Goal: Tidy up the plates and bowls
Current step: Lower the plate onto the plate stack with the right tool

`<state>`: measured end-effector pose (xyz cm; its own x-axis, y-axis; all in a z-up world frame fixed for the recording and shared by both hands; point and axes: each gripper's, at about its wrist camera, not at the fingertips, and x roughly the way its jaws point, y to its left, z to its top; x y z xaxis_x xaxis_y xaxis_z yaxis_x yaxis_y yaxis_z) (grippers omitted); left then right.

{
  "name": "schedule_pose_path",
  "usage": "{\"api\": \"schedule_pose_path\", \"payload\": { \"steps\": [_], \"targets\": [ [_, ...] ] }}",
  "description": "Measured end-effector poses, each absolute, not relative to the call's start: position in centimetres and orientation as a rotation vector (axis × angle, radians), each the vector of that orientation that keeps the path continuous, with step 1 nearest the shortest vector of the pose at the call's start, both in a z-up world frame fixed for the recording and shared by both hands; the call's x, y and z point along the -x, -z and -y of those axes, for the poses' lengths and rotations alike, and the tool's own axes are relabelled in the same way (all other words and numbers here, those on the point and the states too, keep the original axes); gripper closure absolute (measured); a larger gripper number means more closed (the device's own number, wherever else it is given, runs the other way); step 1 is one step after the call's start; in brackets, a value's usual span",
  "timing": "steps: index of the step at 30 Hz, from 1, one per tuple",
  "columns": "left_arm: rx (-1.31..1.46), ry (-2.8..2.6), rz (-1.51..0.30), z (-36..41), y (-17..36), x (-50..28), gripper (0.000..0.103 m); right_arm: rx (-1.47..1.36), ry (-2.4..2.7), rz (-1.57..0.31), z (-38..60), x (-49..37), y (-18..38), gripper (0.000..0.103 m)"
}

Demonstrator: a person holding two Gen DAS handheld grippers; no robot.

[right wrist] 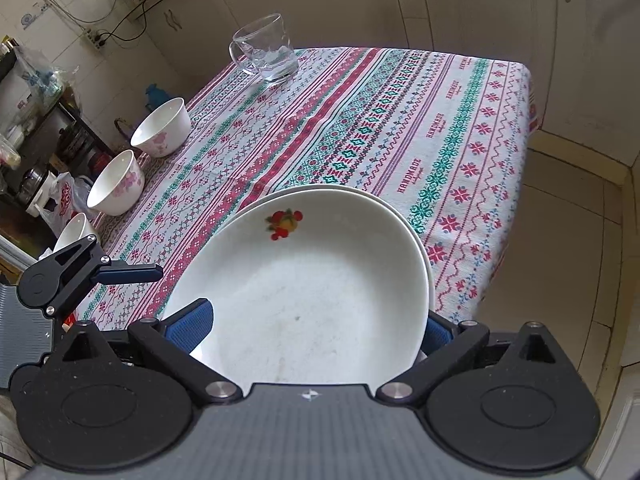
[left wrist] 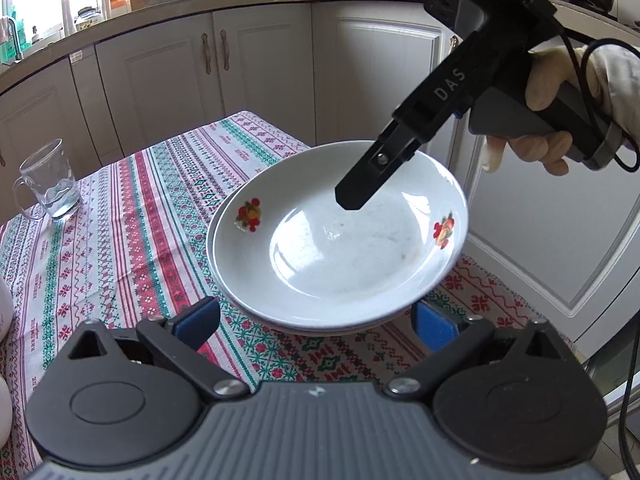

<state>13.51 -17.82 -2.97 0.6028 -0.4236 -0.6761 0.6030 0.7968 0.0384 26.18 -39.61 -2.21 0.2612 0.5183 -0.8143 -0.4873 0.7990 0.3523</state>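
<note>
A white deep plate with fruit prints [left wrist: 340, 240] is held tilted just above a second white plate [left wrist: 320, 329] that lies on the patterned tablecloth; only that plate's rim shows. My right gripper [left wrist: 352, 200] is shut on the upper plate's far rim; in the right wrist view the plate [right wrist: 304, 292] fills the space between its blue pads [right wrist: 192, 326]. My left gripper [left wrist: 316, 326] is open and empty, its blue pads [left wrist: 198, 322] on either side of the plates' near edge. Three white bowls with pink flowers [right wrist: 162, 126] [right wrist: 116, 184] [right wrist: 74, 230] stand along the table's left side.
A glass mug [left wrist: 48, 184] [right wrist: 266, 50] stands at the far corner of the table [right wrist: 460, 120]. White kitchen cabinets [left wrist: 260, 64] and a cluttered counter lie beyond. The table's edge drops to a tiled floor [right wrist: 560, 220] right of the plates.
</note>
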Motion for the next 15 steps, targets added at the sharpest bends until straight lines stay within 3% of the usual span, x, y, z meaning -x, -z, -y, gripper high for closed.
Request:
{"api": "schedule_pose_path", "payload": {
  "steps": [15],
  "targets": [
    [-0.252, 0.613, -0.712, 17.3, 3.3, -13.8, 0.003, 0.063, -0.611, -1.125, 38.6, -25.0, 1.6, 0.0]
  ]
}}
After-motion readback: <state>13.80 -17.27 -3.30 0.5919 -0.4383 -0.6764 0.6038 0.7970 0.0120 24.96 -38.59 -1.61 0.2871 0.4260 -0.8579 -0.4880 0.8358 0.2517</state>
